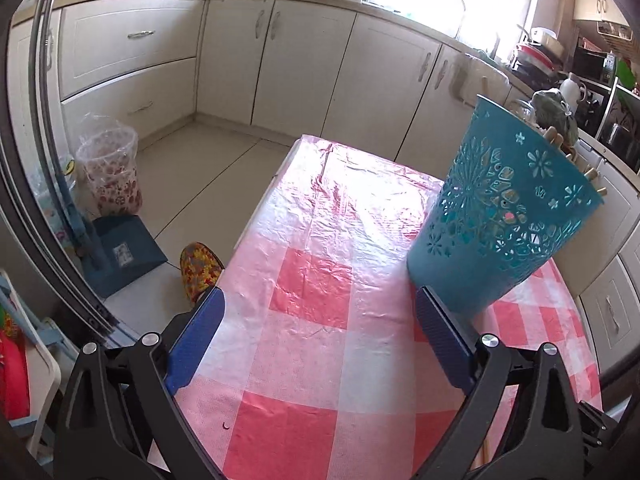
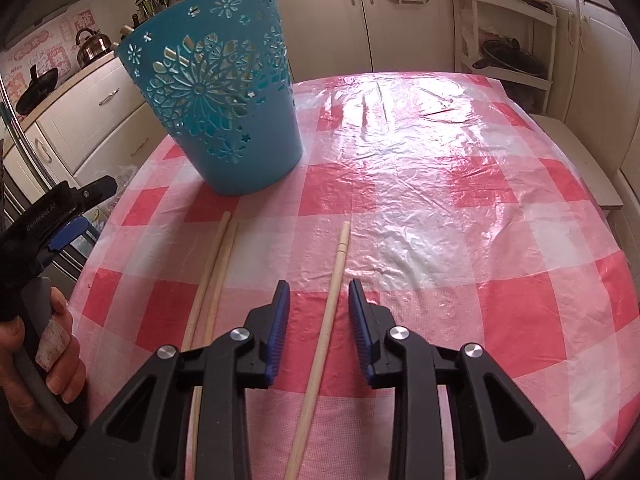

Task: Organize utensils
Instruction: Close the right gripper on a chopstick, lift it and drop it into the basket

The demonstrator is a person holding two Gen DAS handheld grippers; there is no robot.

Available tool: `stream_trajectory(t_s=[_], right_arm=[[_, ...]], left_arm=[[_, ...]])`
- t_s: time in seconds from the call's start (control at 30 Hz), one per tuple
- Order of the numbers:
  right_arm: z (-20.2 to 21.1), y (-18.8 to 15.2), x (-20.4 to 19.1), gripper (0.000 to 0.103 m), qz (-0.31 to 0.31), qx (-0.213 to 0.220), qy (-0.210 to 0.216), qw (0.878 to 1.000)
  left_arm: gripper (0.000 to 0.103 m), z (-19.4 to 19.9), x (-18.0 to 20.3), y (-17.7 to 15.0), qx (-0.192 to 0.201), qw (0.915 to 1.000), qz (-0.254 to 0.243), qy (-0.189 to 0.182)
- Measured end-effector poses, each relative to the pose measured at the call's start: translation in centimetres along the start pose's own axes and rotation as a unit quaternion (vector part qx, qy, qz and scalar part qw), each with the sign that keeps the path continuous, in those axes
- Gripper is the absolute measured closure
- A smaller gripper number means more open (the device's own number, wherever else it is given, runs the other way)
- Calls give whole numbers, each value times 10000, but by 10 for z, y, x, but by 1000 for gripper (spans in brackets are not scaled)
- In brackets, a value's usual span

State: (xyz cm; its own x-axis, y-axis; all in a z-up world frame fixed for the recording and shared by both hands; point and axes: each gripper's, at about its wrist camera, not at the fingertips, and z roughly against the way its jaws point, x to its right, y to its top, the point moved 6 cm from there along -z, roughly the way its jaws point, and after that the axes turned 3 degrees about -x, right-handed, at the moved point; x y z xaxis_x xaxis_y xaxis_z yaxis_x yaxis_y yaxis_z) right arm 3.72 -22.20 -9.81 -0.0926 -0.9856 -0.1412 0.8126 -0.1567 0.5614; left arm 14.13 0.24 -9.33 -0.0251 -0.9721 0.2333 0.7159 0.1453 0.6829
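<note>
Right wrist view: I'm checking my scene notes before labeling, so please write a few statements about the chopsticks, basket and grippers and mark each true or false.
1. The right gripper is shut on a chopstick. False: its jaws are open, with the single chopstick lying between them on the tablecloth.
2. The blue basket stands upright on the table. True.
3. Two more chopsticks lie side by side, left of the single one. True.
4. The left gripper holds the basket. False: it is open, holding nothing.
5. Stick ends poke above the basket's rim. True.
</note>
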Motion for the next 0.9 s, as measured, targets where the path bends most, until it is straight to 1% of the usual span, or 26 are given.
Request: stream_trajectory(t_s=[0.07, 0.1, 0.17, 0.2, 0.23, 0.27, 0.37, 0.43, 0.53, 0.63, 0.77, 0.83, 0.9], right_arm=[[-1, -2, -4, 82, 298, 7, -361, 9989], [-1, -2, -5, 84, 395, 17, -440, 9982], [1, -5, -5, 90, 395, 19, -459, 9982], [2, -6, -3, 95, 371, 35, -458, 9983], [4, -8, -1, 97, 300, 45, -422, 9986], [6, -9, 2, 97, 160, 36, -311, 9994], [14, -9, 13, 97, -416, 66, 246, 9988], [27, -3, 18, 97, -678, 238, 575, 9958], [55, 11, 19, 97, -990, 552, 1128, 9871], [88, 36, 14, 97, -1138, 945, 1534, 9770], [131, 94, -5, 97, -1100, 1722, 1966, 9590], [148, 126, -18, 97, -1001, 2174, 2059, 9489], [157, 159, -36, 97, -837, 2592, 2052, 9400]], left_arm=[[11, 1, 3, -1, 65, 9999, -75, -45], [11, -1, 4, -3, 30, 9999, -105, -62], [11, -3, 6, -6, -60, 9998, -137, -104], [11, -3, 7, -6, -41, 9998, -150, -103], [11, -4, 7, -7, -38, 9998, -152, -95], [11, -4, 8, -8, -46, 9998, -166, -98], [9, -5, 13, -8, -130, 9995, -251, -135], [8, -6, 14, -9, -157, 9994, -281, -152], [8, -5, 14, -8, -159, 9994, -242, -171], [8, -4, 13, -8, -147, 9995, -205, -173], [8, -4, 13, -8, -119, 9996, -205, -155], [8, -3, 13, -7, -94, 9997, -191, -143], [8, -2, 12, -7, -70, 9997, -171, -151]])
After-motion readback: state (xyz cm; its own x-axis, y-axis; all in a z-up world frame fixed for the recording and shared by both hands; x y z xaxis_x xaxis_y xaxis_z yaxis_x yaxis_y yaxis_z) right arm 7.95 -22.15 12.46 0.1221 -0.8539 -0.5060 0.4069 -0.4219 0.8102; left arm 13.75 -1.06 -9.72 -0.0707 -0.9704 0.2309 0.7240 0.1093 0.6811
